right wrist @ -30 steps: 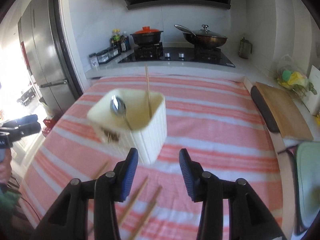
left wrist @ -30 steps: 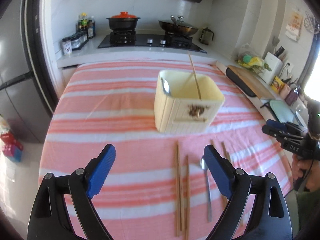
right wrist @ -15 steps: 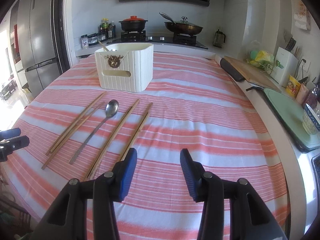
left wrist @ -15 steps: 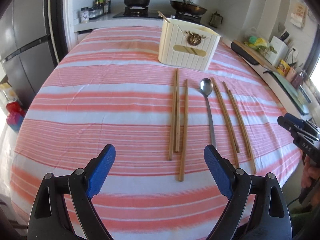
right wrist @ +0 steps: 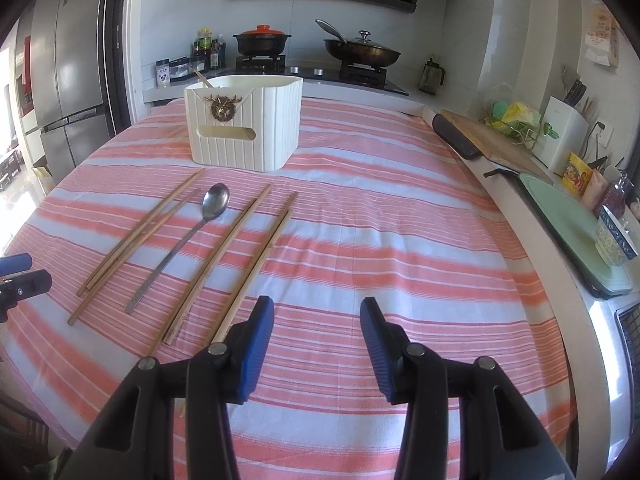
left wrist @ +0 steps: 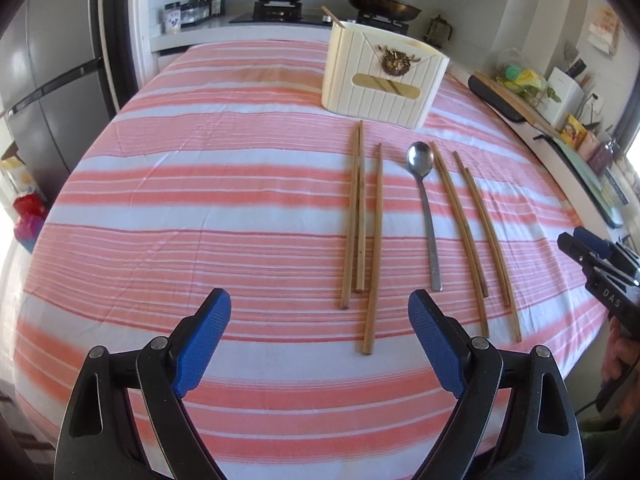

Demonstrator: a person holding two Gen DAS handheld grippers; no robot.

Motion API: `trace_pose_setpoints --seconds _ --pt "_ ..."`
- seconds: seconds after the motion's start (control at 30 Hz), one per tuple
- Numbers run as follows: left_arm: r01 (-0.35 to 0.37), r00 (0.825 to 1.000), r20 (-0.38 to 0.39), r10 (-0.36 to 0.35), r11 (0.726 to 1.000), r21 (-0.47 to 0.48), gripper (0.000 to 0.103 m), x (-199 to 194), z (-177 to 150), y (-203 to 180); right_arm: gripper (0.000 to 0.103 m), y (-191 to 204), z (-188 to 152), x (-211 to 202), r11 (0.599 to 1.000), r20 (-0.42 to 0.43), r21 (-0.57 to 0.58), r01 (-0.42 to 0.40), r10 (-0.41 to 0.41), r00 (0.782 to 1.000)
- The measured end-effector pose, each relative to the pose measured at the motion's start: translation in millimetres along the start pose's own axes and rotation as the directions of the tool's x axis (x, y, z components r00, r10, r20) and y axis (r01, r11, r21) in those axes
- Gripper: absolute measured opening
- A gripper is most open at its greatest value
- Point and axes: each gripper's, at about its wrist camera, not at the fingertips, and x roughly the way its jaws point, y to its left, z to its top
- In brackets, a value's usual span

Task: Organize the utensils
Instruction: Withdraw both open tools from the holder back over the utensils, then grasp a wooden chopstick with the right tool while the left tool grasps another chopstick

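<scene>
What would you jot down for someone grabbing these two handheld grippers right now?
Left gripper: open, empty, above the cloth near the chopsticks' near ends.
Right gripper: open, empty, right of the utensils.
On the striped tablecloth: one metal spoon with loose chopsticks on both sides.
Cream holder stands behind them; one chopstick sticks out of it.
Left to do: spoon and loose chopsticks into the holder.

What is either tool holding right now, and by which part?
Nothing. The left tool and the right tool are both open and empty; the metal spoon and wooden chopsticks lie on the striped tablecloth.
</scene>
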Motion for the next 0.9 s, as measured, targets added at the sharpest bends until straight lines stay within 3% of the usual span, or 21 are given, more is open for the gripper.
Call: trace_pose_setpoints --seconds 0.2,0.43,0.73,0.9 --pt "0.007 1.0 -0.016 -0.007 1.0 -0.015 0.091 10 4 6 0.046 0 -5 7 1.0 -0.017 0.004 -0.008 0.008 1.0" --pt "0.029 1.0 -0.006 -0.029 0.999 0.016 0.091 35 35 7 0.046 -8 -13 22 0.99 -0.052 0.111 -0.088 0.095 0.994" --pt "-0.054 0.998 -0.037 0.059 0.99 0.127 0.091 88 66 -1 0.046 -2 -7 33 0.976 -0.06 0.157 -0.148 0.159 0.985" --pt "-0.048 0.997 -0.053 0.056 0.987 0.153 0.091 99 65 -3 0.046 1 -4 35 0.977 -0.061 0.145 -0.153 0.163 0.985"
